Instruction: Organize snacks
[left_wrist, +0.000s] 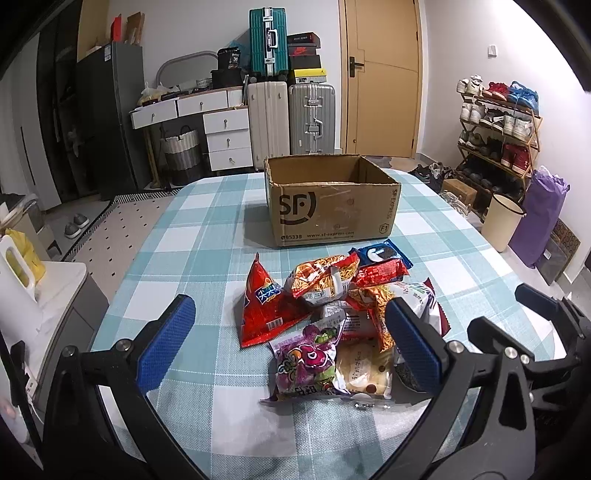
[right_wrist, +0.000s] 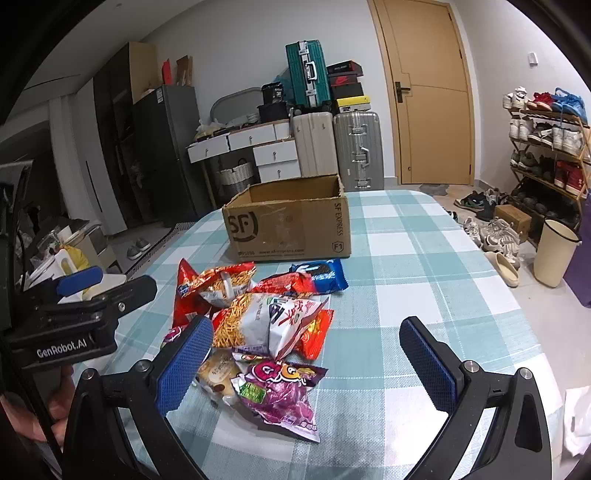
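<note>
A cardboard box (left_wrist: 332, 206) stands open on the checked tablecloth (left_wrist: 184, 236), well beyond the fingertips of both grippers; only its inner walls show, so what lies inside it cannot be told. Between the box and the fingers lies a loose pile of snack packets, none of them in the box. The left gripper (left_wrist: 291, 341) hangs over the near end of the pile with its fingers spread wide and holding nothing; a purple packet (left_wrist: 308, 363) lies between them, a red triangular packet (left_wrist: 264, 308) just ahead of them, and a blue biscuit packet (left_wrist: 384, 254) farthest off, near the box. The right gripper (right_wrist: 306, 365) is also spread wide and empty, the purple packet (right_wrist: 277, 397) lying between its fingers beside the left one, and the white packet (right_wrist: 277, 317) just ahead.
</note>
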